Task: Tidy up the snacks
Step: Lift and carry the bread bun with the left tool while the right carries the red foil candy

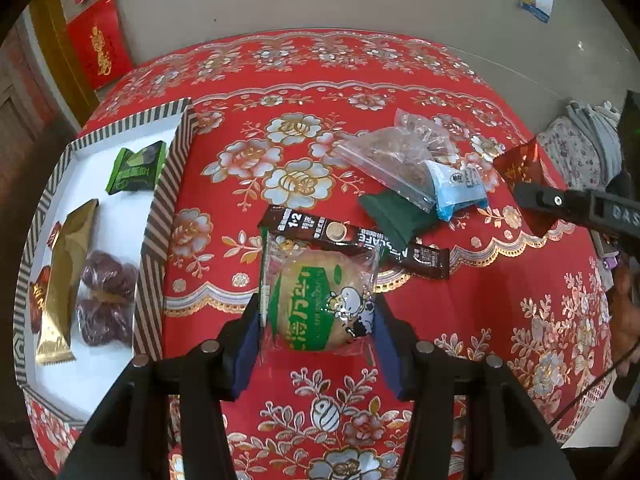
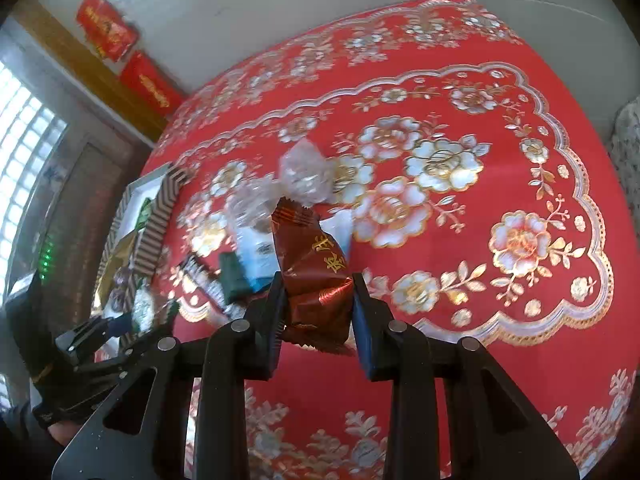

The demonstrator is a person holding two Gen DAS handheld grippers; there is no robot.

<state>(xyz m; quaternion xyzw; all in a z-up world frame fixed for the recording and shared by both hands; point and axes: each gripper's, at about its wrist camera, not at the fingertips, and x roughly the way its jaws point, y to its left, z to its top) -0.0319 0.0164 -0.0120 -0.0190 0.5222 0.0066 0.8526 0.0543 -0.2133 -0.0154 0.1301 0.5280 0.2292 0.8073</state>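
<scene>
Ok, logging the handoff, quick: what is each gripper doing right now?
Left gripper: closed on the round pastry packet.
Right gripper: closed on the dark red candy wrapper.

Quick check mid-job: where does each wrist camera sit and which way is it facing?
Left wrist: on the left gripper, tilted down; it grips a round pastry packet, the striped box at its left.
Right wrist: on the right gripper, tilted down; it grips a red candy wrapper; a gloved hand shows.
Shared: the box, the red tablecloth, each other's gripper.

Red tablecloth (image 1: pixel 400 76) with gold-and-white flowers; black-and-white striped box (image 1: pixel 158 216); green-labelled pastry packet (image 1: pixel 320 304).
</scene>
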